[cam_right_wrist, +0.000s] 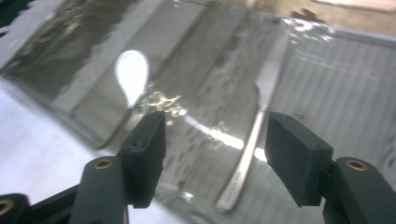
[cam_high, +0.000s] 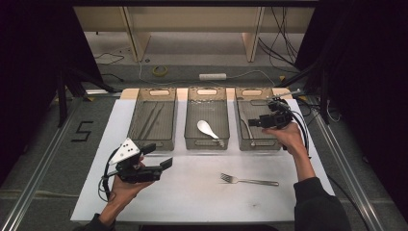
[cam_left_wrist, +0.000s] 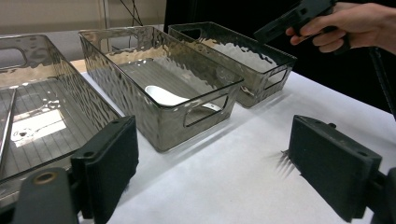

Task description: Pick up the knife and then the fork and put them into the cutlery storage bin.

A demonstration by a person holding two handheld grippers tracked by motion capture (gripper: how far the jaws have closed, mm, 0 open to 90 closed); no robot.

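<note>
Three clear grey bins stand in a row at the back of the white mat. The right bin holds a metal knife, the middle bin a white spoon. A metal fork lies on the mat in front of the bins. My right gripper hovers over the right bin, open, with nothing between its jaws; the knife lies below them. My left gripper is held open above the mat's front left, aimed at the middle bin.
The left bin holds thin metal sticks. Bare mat lies around the fork. Past the bins are the floor, cables, a roll of tape and wooden furniture legs. Dark curtains flank the table.
</note>
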